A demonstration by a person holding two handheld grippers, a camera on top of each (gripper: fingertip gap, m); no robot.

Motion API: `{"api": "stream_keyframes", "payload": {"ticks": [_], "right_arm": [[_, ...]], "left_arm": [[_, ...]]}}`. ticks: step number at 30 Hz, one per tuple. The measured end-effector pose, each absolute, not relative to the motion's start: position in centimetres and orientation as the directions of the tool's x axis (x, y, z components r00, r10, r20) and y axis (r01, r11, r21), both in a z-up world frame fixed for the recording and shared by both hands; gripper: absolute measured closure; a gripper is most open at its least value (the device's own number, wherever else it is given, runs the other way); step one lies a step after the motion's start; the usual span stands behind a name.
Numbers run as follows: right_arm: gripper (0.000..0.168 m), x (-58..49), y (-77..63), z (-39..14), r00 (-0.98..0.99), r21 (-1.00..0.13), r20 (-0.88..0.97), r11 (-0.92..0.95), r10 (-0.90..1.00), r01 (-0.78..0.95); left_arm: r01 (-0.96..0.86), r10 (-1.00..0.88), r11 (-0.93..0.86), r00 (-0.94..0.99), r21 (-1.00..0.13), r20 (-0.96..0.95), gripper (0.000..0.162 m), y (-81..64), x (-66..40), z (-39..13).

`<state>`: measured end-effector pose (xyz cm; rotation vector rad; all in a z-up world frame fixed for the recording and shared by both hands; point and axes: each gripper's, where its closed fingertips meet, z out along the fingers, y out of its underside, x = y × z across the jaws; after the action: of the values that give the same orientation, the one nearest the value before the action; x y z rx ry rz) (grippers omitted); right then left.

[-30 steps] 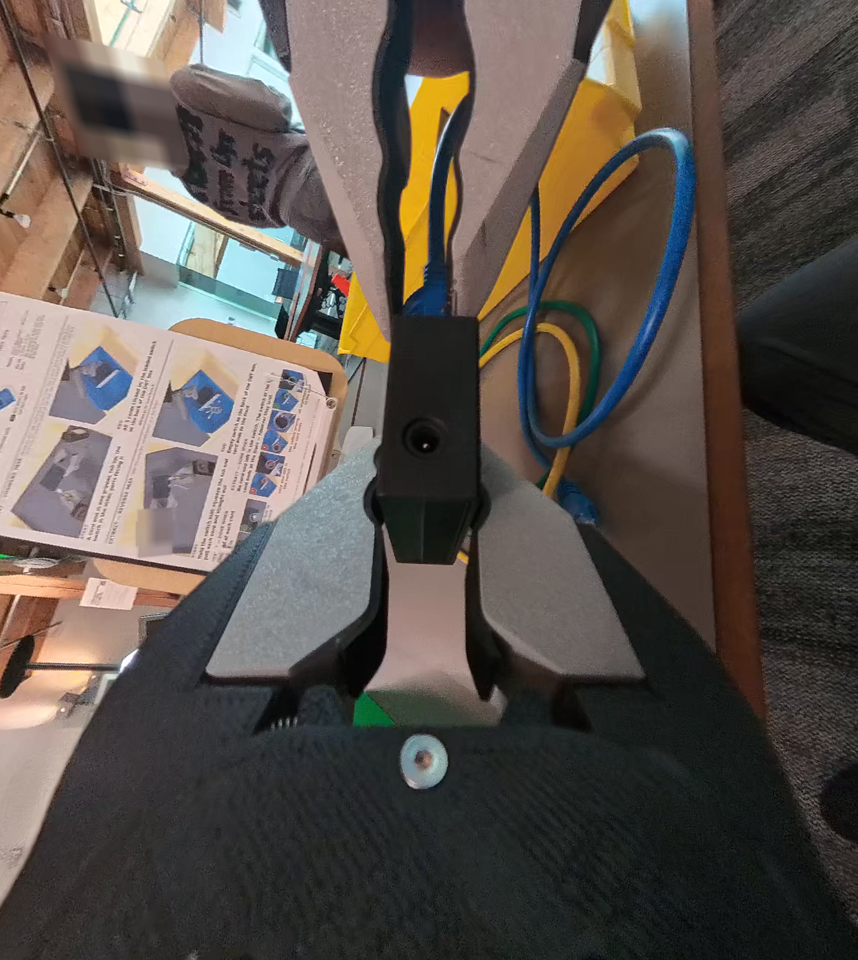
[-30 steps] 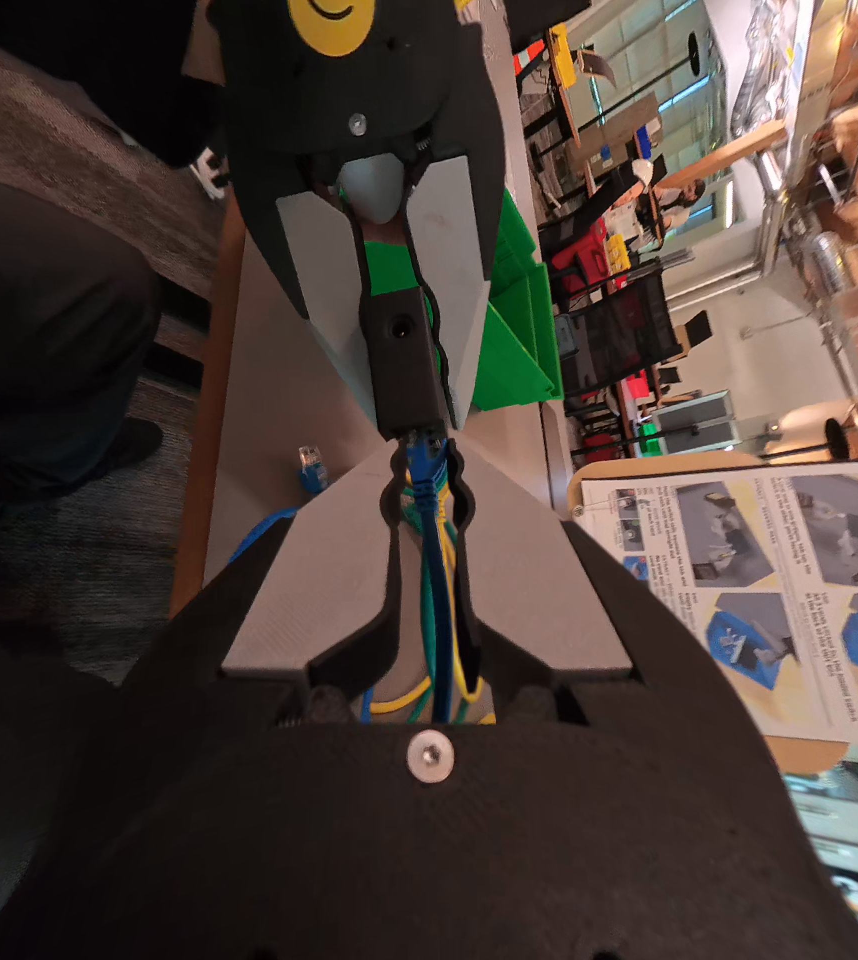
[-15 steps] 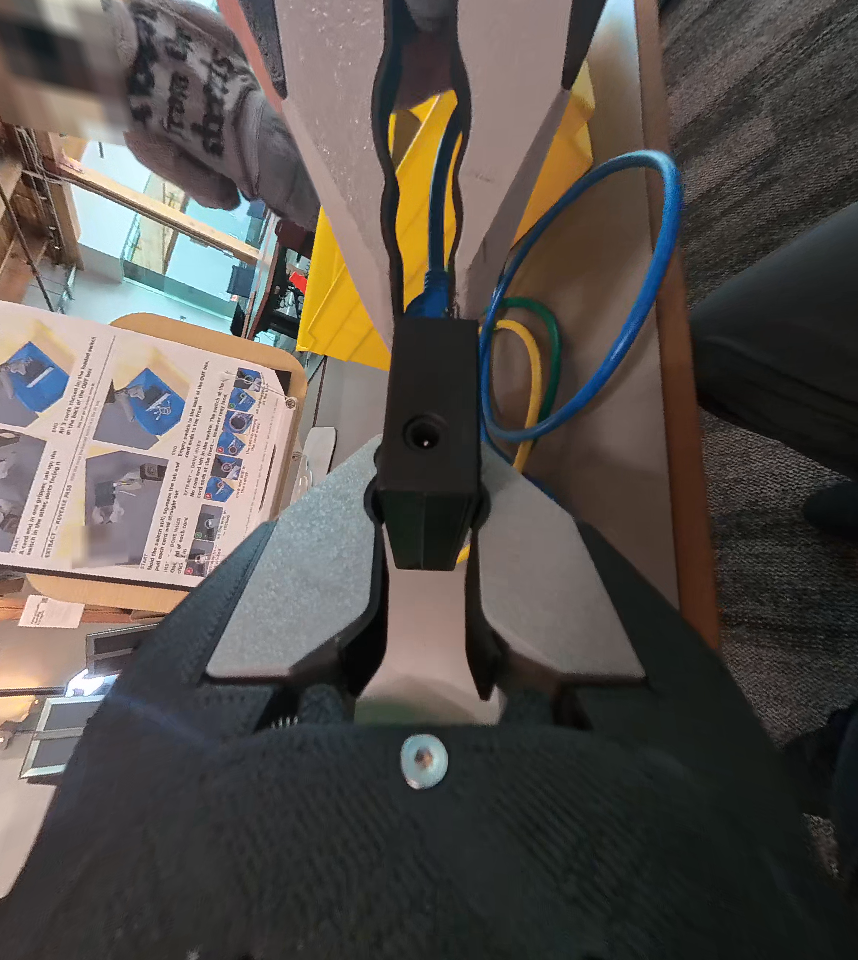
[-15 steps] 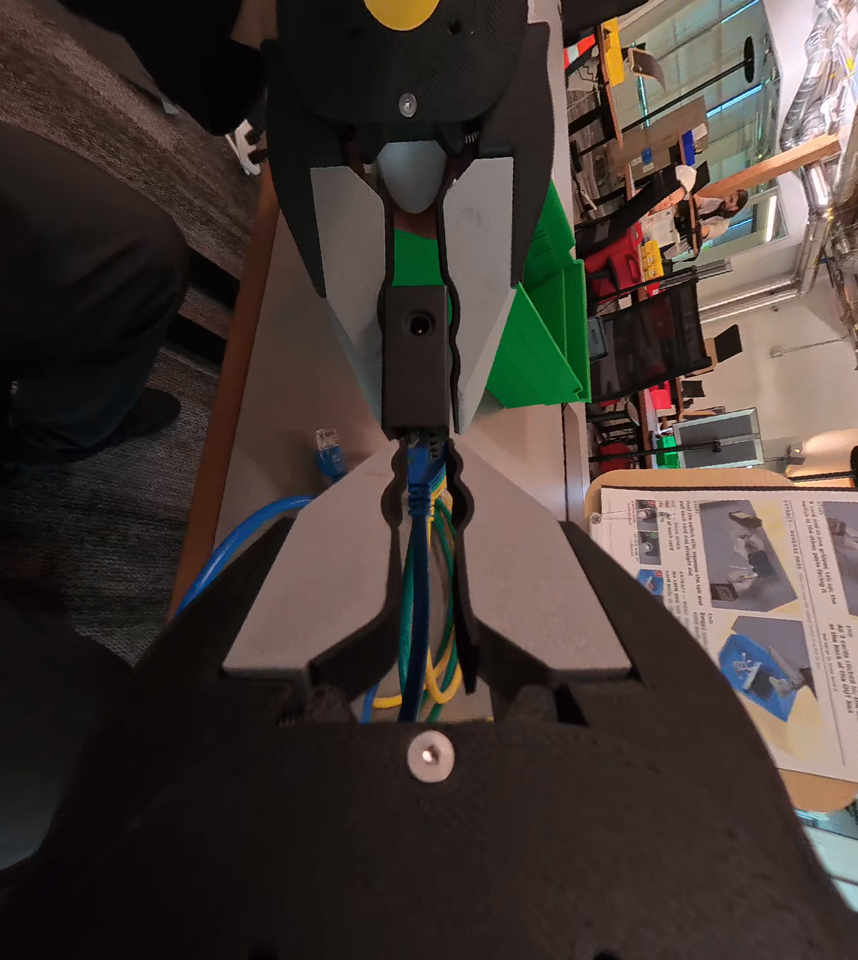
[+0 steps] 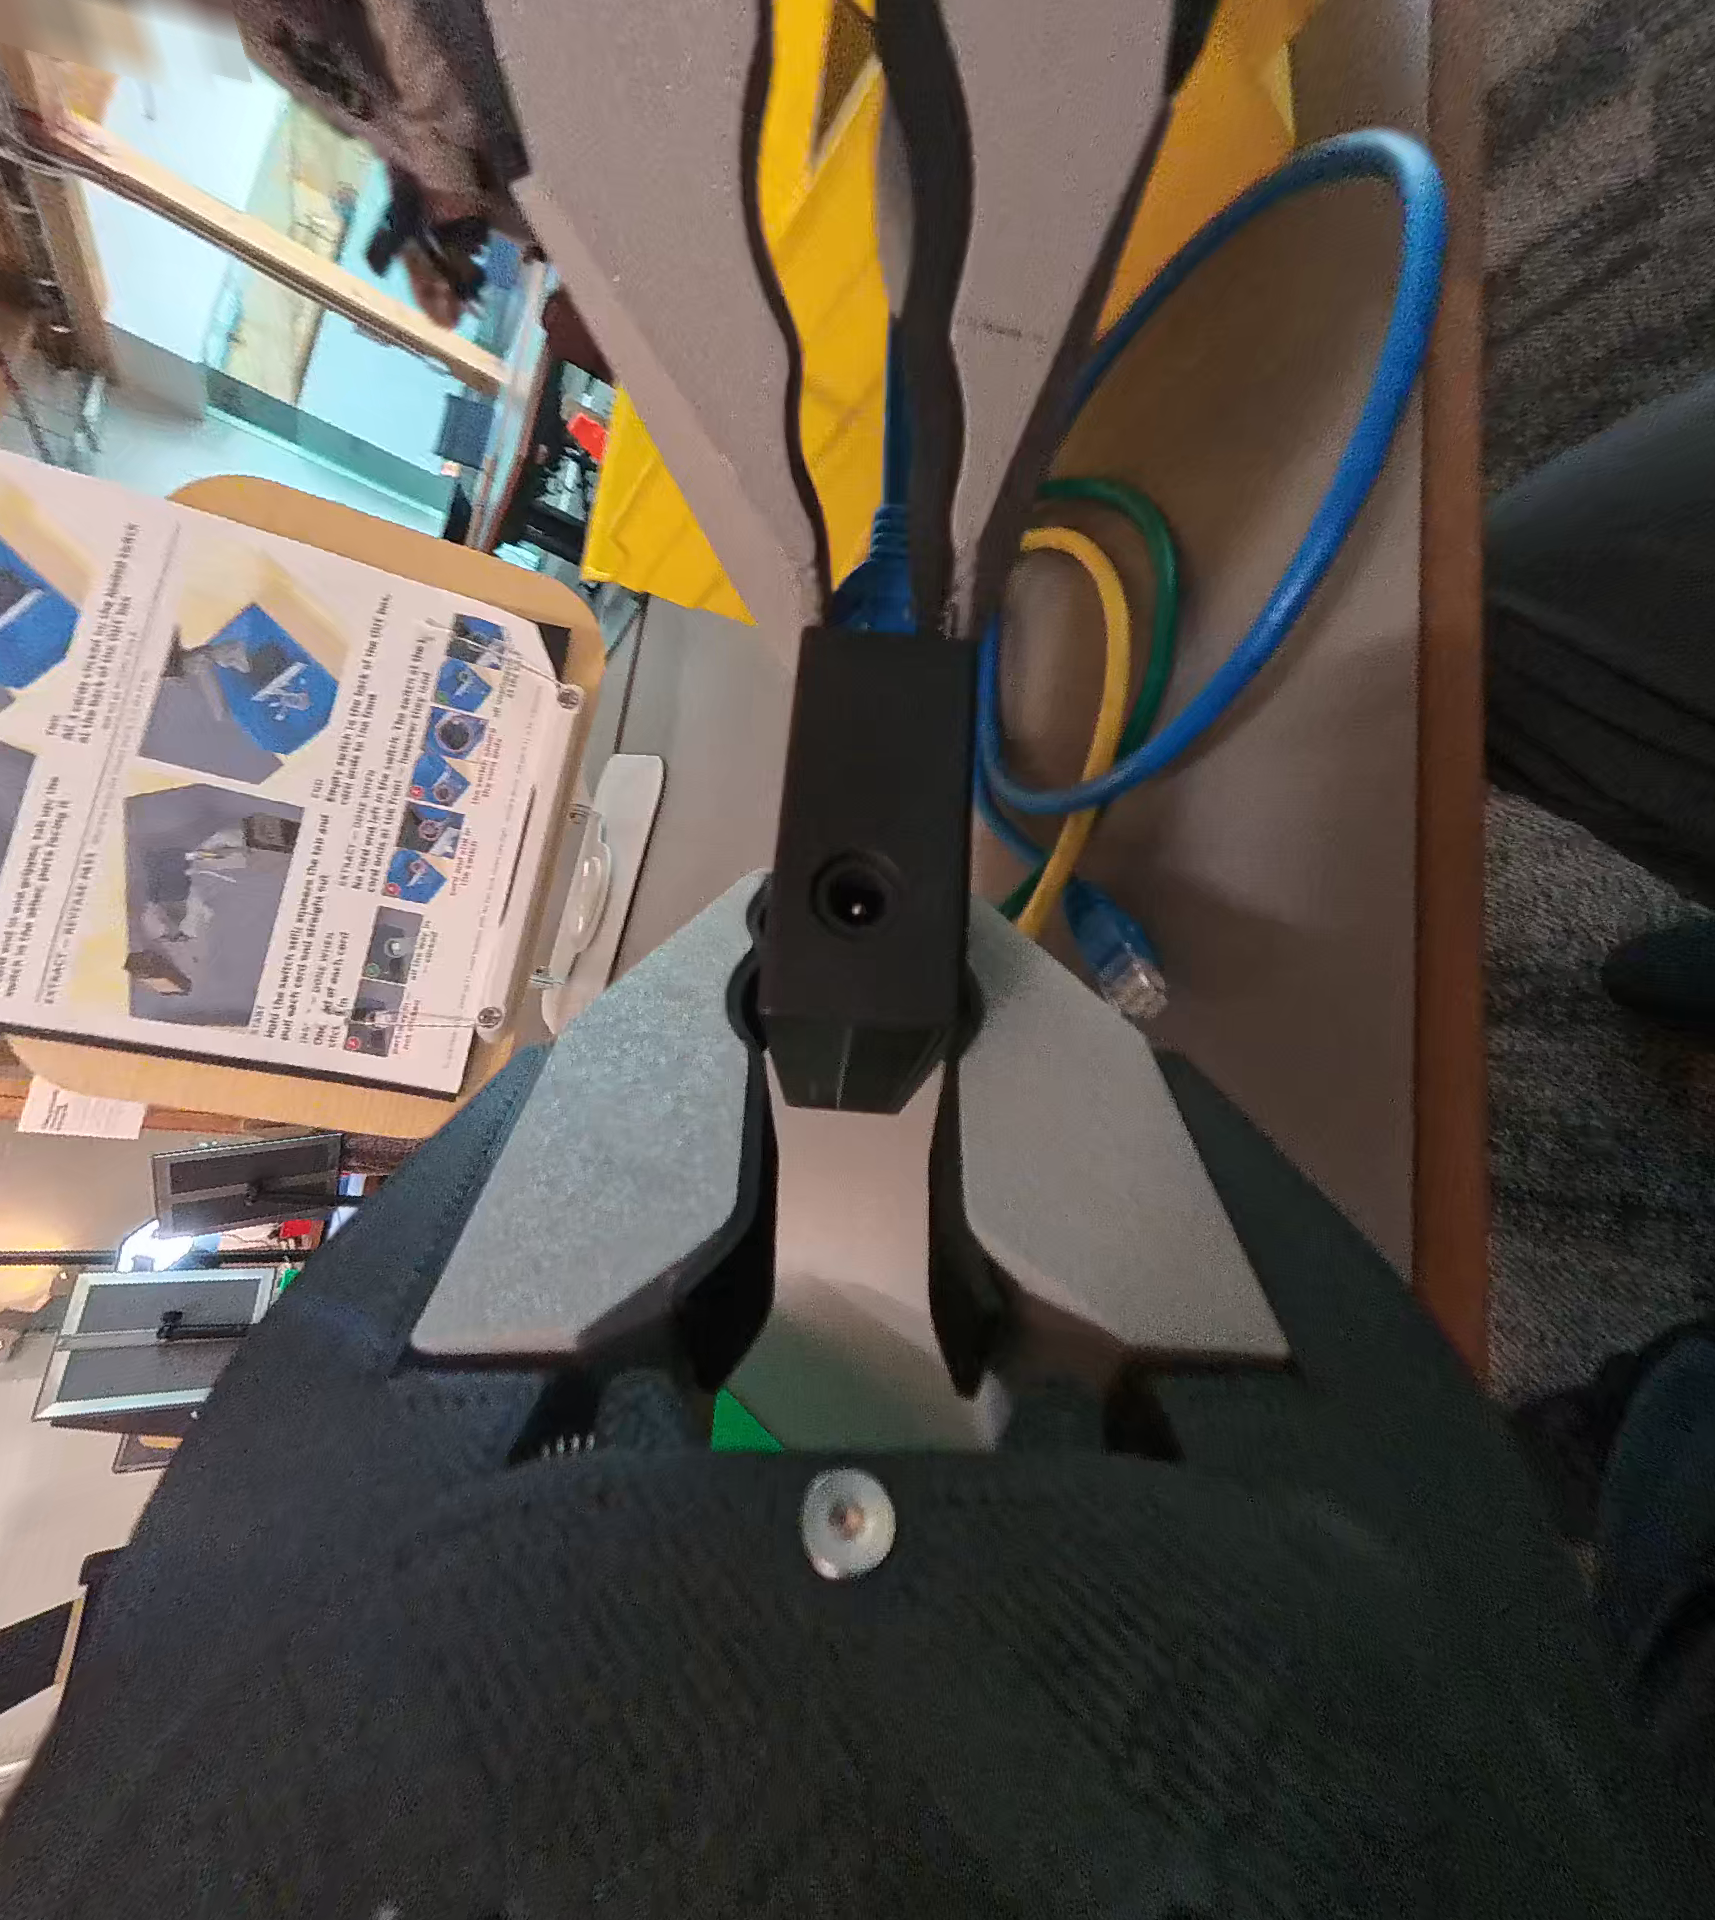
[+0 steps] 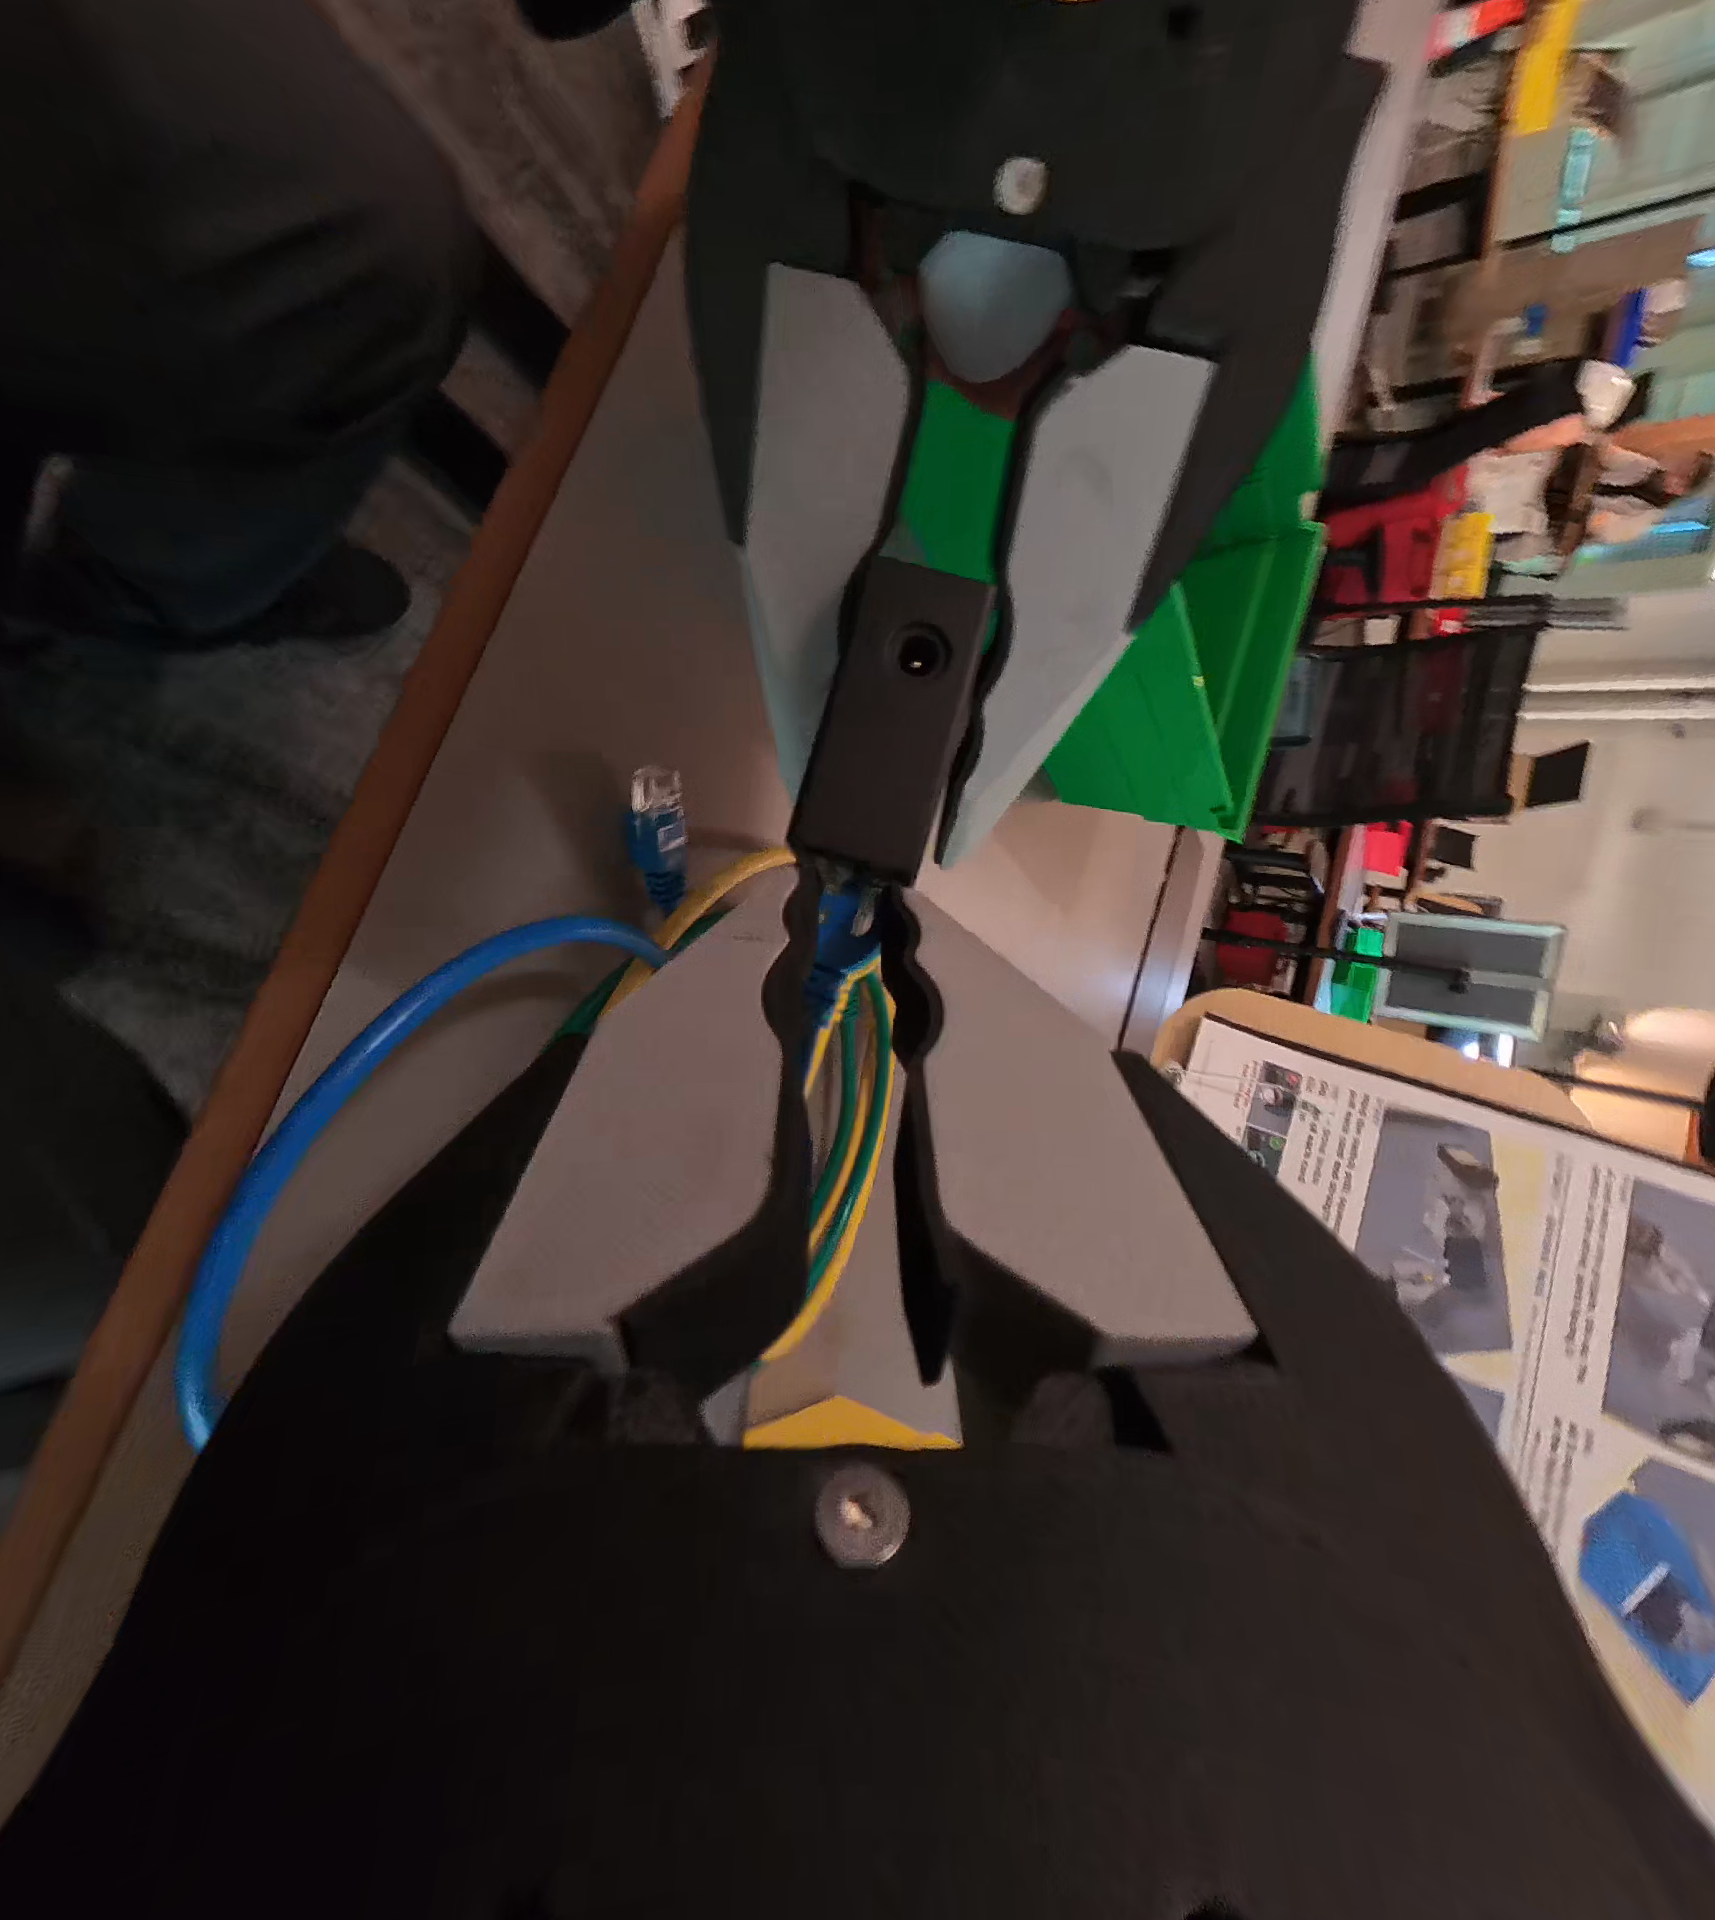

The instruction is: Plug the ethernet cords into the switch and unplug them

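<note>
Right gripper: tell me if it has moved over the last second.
Yes. The right gripper has rolled: the table edge, near upright before, now slants.

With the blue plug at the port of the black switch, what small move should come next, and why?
Probably the right tool should draw the blue plug straight back from the switch. It is shut on the plug just outside the port, while the left tool clamps the switch. In the blurred view I cannot tell whether the plug is already free.
</note>
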<state>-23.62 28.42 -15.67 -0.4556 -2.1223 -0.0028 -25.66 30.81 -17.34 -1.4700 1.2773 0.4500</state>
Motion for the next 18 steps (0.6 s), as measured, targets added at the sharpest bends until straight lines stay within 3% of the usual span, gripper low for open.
{"api": "stream_keyframes", "payload": {"ticks": [3,10,12,14,16,18], "right_arm": [[0.161,-23.9,28.9,-16.3,-0.576,-0.014,0.794,0.954,0.193,0.3],[0.161,-24.3,29.9,-17.8,-0.665,0.158,0.744,0.95,0.065,0.269],[0.165,-22.7,31.4,-19.8,-0.75,0.231,0.658,0.931,0.065,0.284],[0.166,-20.8,33.6,-22.2,-0.785,0.338,0.62,0.903,-0.001,0.265],[0.163,-22.4,33.4,-19.6,-0.64,0.171,0.763,0.927,0.089,0.333],[0.16,-23.2,33.9,-17.9,-0.586,0.036,0.774,0.909,0.238,0.416]], "left_arm": [[-0.882,-0.461,0.127,0.352,-0.453,-0.815,0.134,31.2,-26.2,-17.9],[-0.876,-0.485,0.098,0.372,-0.472,-0.792,0.134,31.9,-26.9,-19.5],[-0.9,-0.395,0.021,0.394,-0.436,-0.83,0.134,32.9,-29.1,-19.1],[-0.801,-0.385,0.063,0.531,-0.595,-0.755,0.135,32.1,-30.6,-16.4],[-0.806,-0.372,0.16,0.486,-0.57,-0.791,0.135,30.9,-29.9,-14.6],[-0.843,-0.313,0.146,0.457,-0.517,-0.833,0.135,31.5,-29.3,-14.2]]}}
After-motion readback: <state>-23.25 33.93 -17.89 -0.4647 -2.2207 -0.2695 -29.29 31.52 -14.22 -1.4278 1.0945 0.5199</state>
